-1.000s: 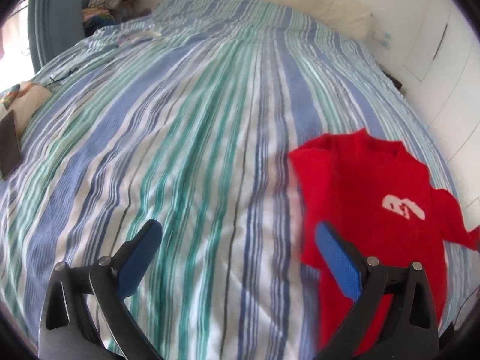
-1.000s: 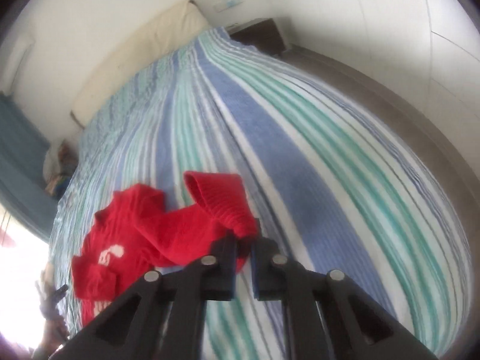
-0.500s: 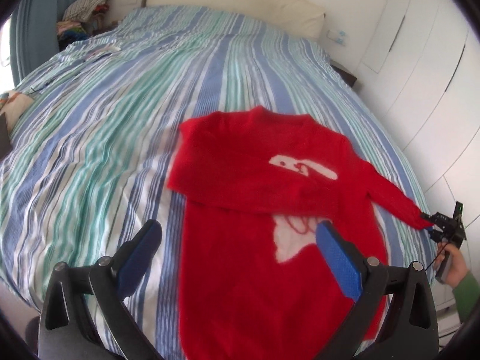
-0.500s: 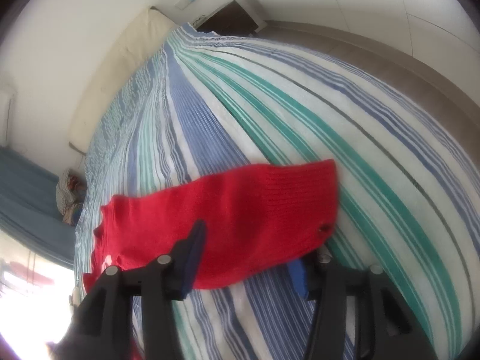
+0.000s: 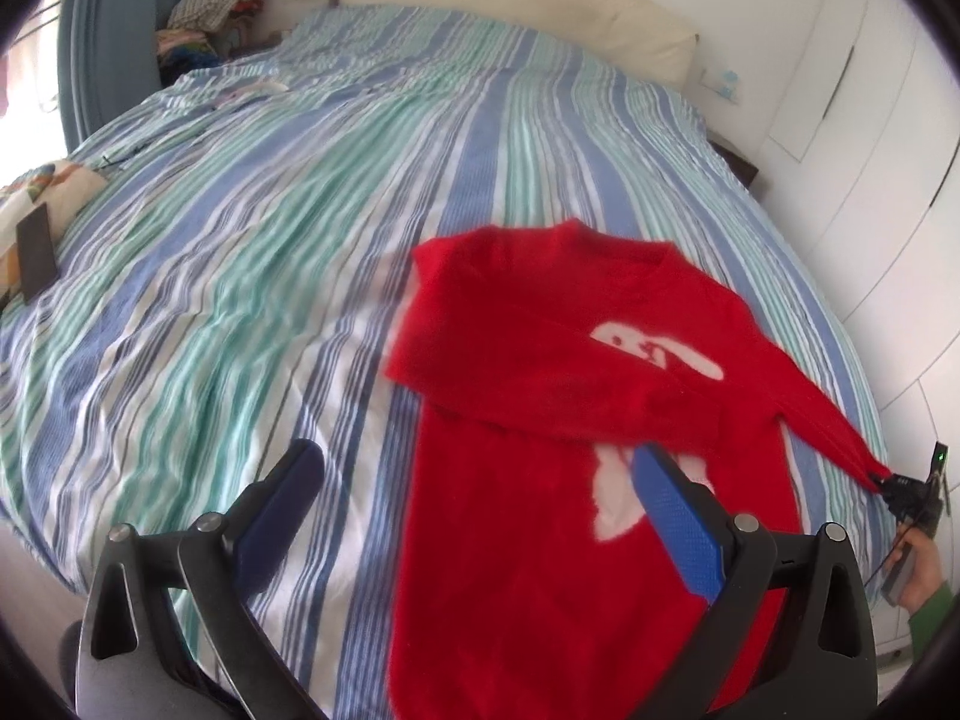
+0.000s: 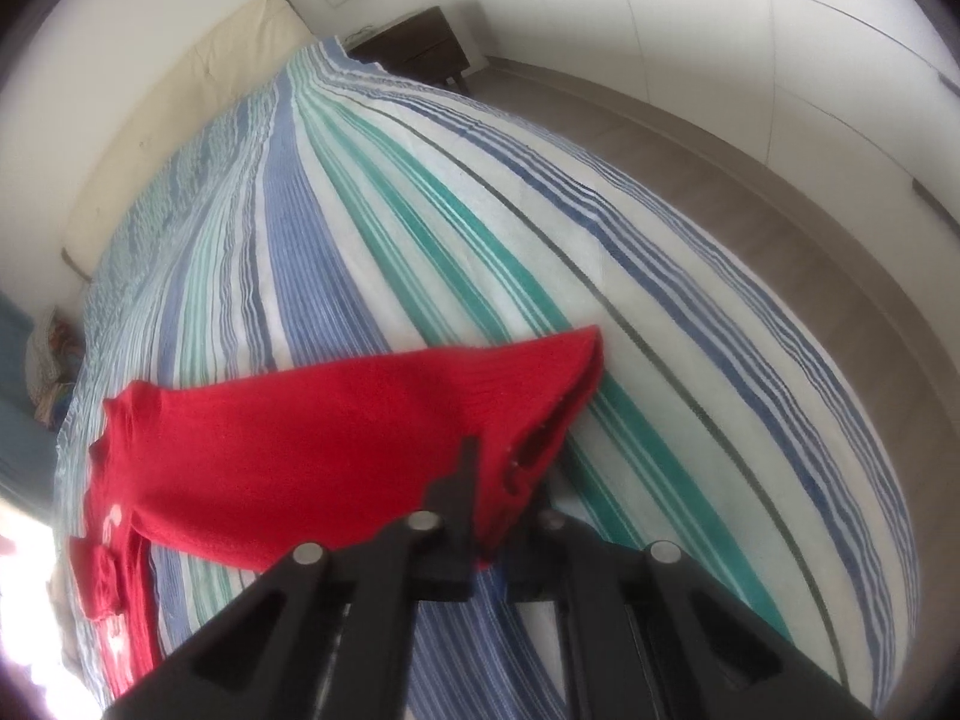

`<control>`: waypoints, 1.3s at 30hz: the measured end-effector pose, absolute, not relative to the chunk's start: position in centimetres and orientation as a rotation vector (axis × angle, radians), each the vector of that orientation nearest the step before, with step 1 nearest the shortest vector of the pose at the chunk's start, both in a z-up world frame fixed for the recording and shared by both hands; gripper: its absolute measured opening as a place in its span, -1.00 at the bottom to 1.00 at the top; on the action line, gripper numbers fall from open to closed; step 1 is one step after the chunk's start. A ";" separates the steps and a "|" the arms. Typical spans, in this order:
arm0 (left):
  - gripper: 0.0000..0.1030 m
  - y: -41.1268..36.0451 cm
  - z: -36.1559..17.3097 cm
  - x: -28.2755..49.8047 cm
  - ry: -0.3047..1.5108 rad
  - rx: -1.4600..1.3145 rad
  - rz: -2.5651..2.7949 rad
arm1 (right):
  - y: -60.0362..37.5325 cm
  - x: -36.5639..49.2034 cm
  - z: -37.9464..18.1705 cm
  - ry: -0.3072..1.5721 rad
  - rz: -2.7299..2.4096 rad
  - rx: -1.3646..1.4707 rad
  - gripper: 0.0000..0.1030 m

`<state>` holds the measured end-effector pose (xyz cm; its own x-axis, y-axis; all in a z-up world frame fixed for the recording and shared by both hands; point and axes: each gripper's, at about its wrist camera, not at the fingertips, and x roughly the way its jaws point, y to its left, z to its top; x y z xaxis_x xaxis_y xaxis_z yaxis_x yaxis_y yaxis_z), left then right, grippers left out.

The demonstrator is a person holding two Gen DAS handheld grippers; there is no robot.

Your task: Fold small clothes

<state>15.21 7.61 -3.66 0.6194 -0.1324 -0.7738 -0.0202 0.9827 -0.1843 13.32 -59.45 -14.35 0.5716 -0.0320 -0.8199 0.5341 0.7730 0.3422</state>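
Red sweater (image 5: 558, 480) spread on the striped bed (image 5: 252, 252), one sleeve folded across the chest, the other sleeve's cuff (image 6: 540, 396) clamped in the right tool (image 6: 498, 516), left tool (image 5: 474, 510) held apart above the sweater's lower part.

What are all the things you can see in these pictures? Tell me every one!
Sweater: one, red with a white picture, spread on the bed, one sleeve already folded across.
Bedspread: one, blue, green and white stripes, covering the bed.
Headboard: one, cream, at the far end.
Clothes pile: one, mixed colours, far left corner.
Nightstand: one, dark brown, beside the headboard.
Left gripper: one, black with blue fingers, open above the sweater's hem.
Right gripper: one, black, shut on the sleeve cuff.
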 end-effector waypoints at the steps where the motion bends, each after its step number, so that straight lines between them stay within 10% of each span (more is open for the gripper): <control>1: 0.99 7.7 -3.6 15.1 0.899 -0.171 -0.058 | -59.5 13.3 -14.4 0.911 -0.361 0.614 -0.96; 18: 0.99 6.8 -3.3 13.7 0.867 -0.002 0.030 | -59.5 12.6 -14.5 0.888 -0.344 0.571 -0.96; 29: 0.99 3.0 -4.0 15.0 0.906 0.121 -0.120 | -58.5 6.2 -9.6 0.821 -0.609 0.463 0.08; 39: 0.97 -15.7 -9.5 20.9 1.011 0.558 -0.593 | -44.7 2.6 -6.6 0.761 -0.263 0.388 0.28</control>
<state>20.90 -15.71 -9.46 0.4039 -0.1952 -0.8937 0.6846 0.7125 0.1538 2.64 -44.70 -6.65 0.6970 -0.0912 -0.7112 0.3674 0.8972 0.2450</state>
